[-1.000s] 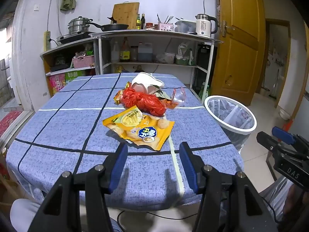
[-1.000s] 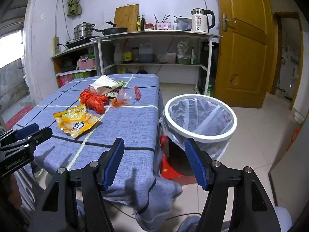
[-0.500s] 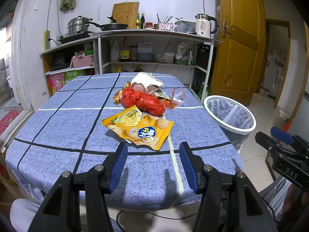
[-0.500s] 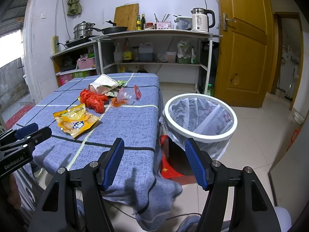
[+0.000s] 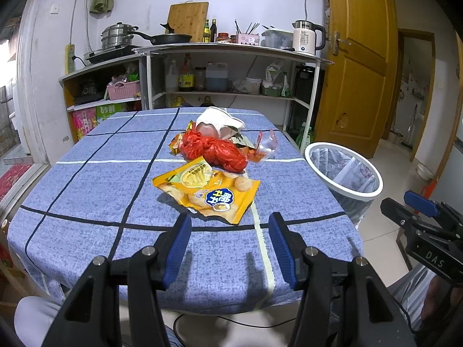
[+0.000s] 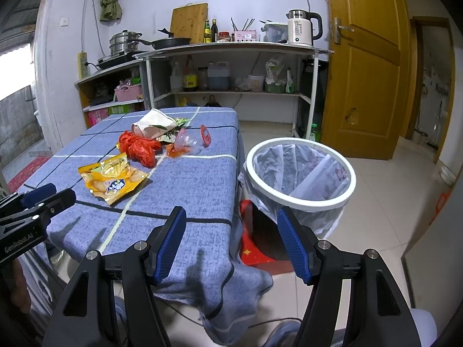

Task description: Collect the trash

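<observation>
Bin [image 6: 301, 199] beside the table [image 5: 86, 202] has a plastic liner, can't make out anything else inside. My snack bag [image 5: 207, 192] lies flat mid-table, long side running left to right, red bag [image 5: 215, 150] just behind it. Left gripper [image 5: 230, 232] and right gripper [image 6: 231, 227] both spread wide, holding nothing

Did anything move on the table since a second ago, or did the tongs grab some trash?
Almost nothing changed. The left tongs and right tongs stayed open and empty, barely drifting. The yellow snack bag, red plastic bag, crumpled paper and clear wrapper lie where they were on the blue tablecloth. The bin has not moved either.
</observation>
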`<state>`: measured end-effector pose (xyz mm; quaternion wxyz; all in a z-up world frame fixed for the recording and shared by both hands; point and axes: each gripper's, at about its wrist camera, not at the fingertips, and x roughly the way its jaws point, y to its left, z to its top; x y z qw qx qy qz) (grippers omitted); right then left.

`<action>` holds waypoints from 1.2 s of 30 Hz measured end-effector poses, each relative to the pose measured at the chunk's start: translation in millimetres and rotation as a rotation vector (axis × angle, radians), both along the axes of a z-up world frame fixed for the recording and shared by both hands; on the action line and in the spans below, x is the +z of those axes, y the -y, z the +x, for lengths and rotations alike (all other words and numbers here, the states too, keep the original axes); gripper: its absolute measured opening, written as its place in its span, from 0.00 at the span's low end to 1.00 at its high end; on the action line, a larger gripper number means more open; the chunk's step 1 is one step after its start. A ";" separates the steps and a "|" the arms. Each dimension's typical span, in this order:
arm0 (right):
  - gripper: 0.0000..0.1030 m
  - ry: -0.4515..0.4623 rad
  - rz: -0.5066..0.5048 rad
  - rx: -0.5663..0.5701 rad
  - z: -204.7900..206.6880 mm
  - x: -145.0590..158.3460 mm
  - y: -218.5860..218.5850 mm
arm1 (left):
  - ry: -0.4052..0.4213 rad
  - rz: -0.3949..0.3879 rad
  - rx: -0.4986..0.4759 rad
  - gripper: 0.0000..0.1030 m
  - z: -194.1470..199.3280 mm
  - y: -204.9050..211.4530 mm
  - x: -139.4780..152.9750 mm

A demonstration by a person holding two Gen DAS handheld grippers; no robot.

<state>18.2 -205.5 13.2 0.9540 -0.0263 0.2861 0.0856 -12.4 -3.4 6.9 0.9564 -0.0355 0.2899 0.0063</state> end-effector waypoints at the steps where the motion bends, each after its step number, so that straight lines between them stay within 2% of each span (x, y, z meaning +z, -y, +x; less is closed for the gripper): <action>1: 0.64 0.001 -0.001 0.000 -0.2 -0.1 -0.4 | 0.001 0.001 -0.001 0.56 -0.5 0.8 0.2; 36: 0.64 -0.004 -0.001 0.004 0.2 -1.3 -1.0 | -0.011 -0.006 -0.011 0.56 4.8 4.3 -6.2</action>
